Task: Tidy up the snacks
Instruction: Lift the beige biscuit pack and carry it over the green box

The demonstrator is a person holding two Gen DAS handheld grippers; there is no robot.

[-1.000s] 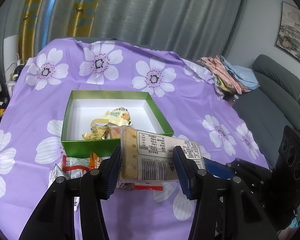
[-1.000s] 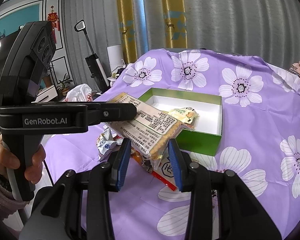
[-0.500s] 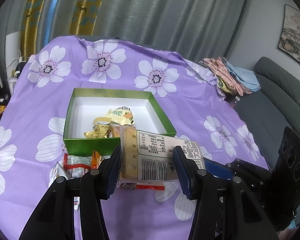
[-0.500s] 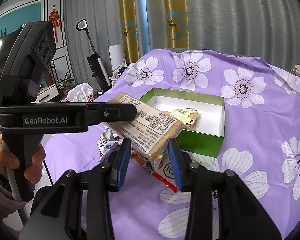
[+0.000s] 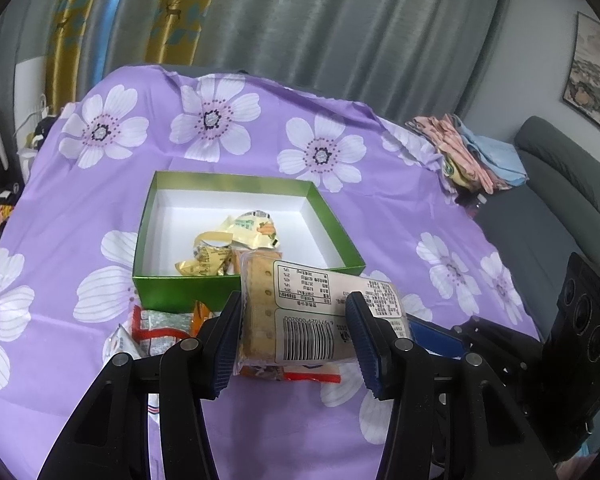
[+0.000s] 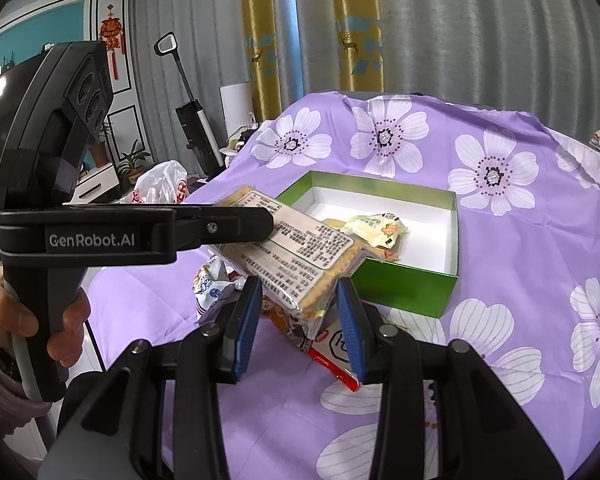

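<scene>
- Snacks are partly sorted: the open green cardboard box with a white inside (image 5: 342, 240) on the purple flowered tablecloth (image 5: 400, 216) already holds a few yellow and gold wrapped sweets (image 5: 236, 240), bunched toward its near wall.
- Clear-wrapped cracker packet with a white label and barcode (image 5: 300, 312) is in the air, just in front of the box's near wall and above the loose pile.
- Left gripper (image 5: 296, 340) has its blue-padded fingers clamped on the packet's barcode end.
- Right gripper (image 6: 298, 316) sits with its pads on either side of the packet's other end; they seem to press the wrapper, though a firm hold cannot be confirmed from the right wrist view.
- Loose packets remain on the cloth near the box: a red and white wrapper (image 5: 156, 324), a white and blue crumpled sachet (image 6: 212, 284) and a red-edged flat pack (image 6: 332, 356).
- My judgement: under halfway. The cracker packet goes into the box next, then the pile.
</scene>
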